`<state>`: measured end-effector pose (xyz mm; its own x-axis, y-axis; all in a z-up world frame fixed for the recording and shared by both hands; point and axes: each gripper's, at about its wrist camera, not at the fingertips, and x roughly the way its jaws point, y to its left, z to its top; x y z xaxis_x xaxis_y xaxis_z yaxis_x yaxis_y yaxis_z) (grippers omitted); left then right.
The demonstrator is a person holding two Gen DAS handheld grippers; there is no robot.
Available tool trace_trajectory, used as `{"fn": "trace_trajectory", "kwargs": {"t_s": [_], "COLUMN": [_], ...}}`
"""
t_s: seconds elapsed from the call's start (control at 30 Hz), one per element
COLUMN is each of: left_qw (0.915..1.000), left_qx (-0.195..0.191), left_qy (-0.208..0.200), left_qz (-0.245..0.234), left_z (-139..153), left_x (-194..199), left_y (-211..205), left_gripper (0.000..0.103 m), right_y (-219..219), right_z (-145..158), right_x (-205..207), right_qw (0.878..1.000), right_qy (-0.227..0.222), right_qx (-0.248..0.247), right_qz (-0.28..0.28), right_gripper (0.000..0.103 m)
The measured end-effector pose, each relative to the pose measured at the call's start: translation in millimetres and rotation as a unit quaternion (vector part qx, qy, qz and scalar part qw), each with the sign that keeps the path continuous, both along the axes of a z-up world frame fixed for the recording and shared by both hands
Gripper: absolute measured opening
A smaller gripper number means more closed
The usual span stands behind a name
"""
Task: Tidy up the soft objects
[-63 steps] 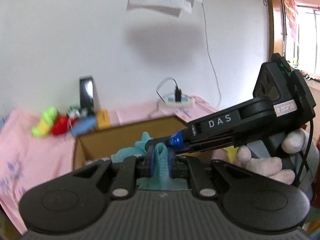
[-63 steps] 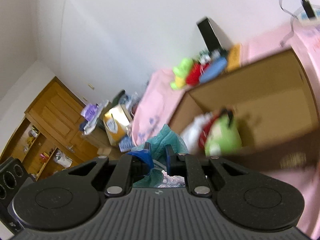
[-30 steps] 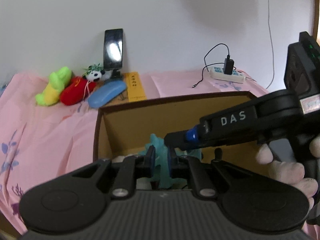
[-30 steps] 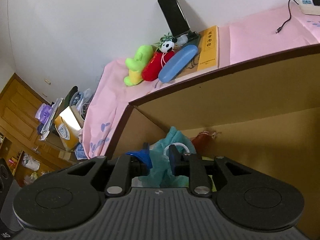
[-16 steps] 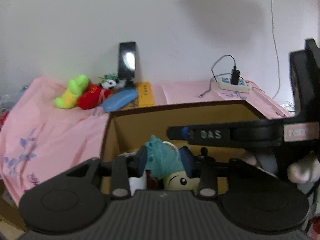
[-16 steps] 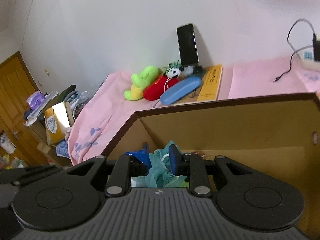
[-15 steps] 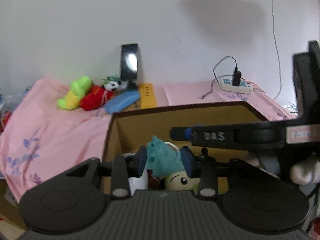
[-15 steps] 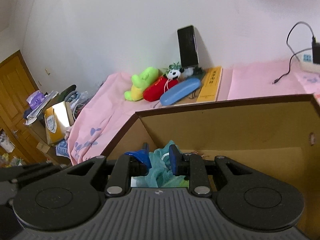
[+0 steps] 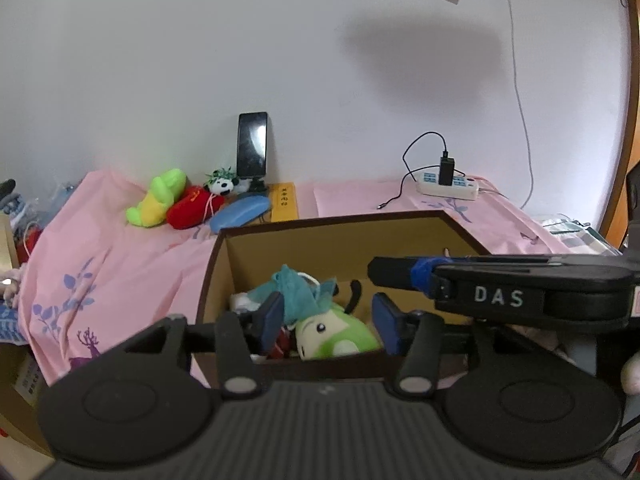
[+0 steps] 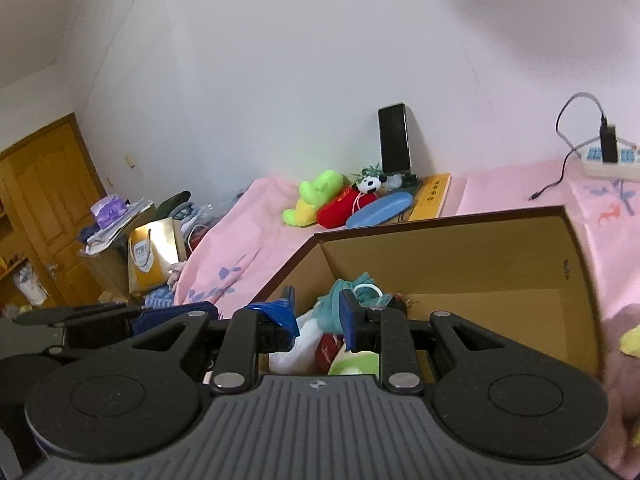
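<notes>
Both claws are over the open cardboard box (image 9: 460, 240), pointing forward and somewhat down. The teal cloth toy (image 9: 298, 290) lies inside the box on top of the pile, draped over the green plush (image 9: 336, 334) with a white plush (image 10: 296, 344) beside it. Left claw (image 9: 328, 322): its jaws have just been opening and now stand well apart; the teal toy sits beyond and slightly left of the gap, behind the left pad, not pressed from either side as far as I can judge. Right claw (image 10: 318, 316): its jaws have also just been opening, by a smaller amount; the gap is narrow and the teal toy shows behind it and behind the right pad, apparently loose. Judgement: the teal toy is delivered, both grips released. Remaining loose items, the green-yellow plush (image 9: 158, 198), red plush (image 9: 192, 212) and panda plush (image 9: 222, 186), lie in a row on the pink-covered table (image 9: 120, 260) against the wall, beyond the box's far-left corner. From both claws that row lies ahead and to the left; the row runs roughly left to right. The left claw is on the nearer side, so a reach past the box's left wall looks shortest. Risk: clipping the box rim when crossing.
</notes>
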<state>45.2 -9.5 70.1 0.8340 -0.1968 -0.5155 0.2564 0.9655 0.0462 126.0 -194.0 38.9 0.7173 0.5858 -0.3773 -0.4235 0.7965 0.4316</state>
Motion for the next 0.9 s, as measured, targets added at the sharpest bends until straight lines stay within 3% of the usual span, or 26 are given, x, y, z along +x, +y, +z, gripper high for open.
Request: {"fn": "trace_trajectory", "kwargs": {"t_s": [0.4, 0.7, 0.9], "left_qw": [0.9984, 0.994, 0.9889], "left_qx": [0.015, -0.013, -0.028], "left_qy": [0.052, 0.1, 0.131], "left_qz": [-0.016, -0.041, -0.064], "left_z": [-35, -61, -76], "left_x": [-52, -77, -91], "left_y": [-13, -18, -26], "left_gripper": [0.057, 0.06, 0.061], "right_y": [-2, -11, -26], "right_z": [-29, -56, -66], "right_x": [-44, -64, -71], "right_qw": [0.998, 0.994, 0.992], "right_qy": [0.049, 0.095, 0.123], "right_qx": [-0.032, -0.048, -0.032], "right_qz": [0.02, 0.019, 0.018], "right_gripper": [0.008, 0.009, 0.009]}}
